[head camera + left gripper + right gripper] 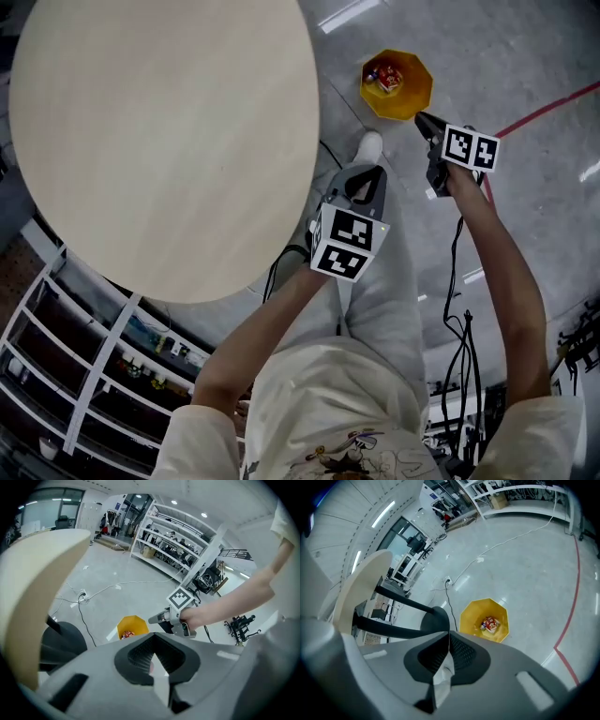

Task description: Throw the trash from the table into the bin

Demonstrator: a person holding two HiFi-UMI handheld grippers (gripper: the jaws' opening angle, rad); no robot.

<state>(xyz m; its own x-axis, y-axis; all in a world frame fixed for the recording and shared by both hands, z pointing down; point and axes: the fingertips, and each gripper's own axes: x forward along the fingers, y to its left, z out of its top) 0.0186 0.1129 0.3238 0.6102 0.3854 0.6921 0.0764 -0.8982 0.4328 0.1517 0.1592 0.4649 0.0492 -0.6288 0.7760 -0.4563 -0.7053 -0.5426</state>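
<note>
Left gripper (366,172): jaws together with nothing between them, over the floor beside the table's edge. Right gripper (424,122): jaws likewise pressed together and empty, tip just beside the yellow bin (419,89). The bin stands at 1 o'clock from the left gripper and 11 o'clock from the right. The trash (385,78) lies inside it, apart from both grippers. The round table (159,141) lies at 10 o'clock.

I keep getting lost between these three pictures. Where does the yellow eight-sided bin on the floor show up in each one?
Head view: the yellow eight-sided bin is near the top edge, right of centre.
Left gripper view: the bin is just left of centre, on the floor.
Right gripper view: the bin is right of centre, slightly below the middle.
Shared landmark: the round pale wooden table lies to the bin's left in all three.
</note>
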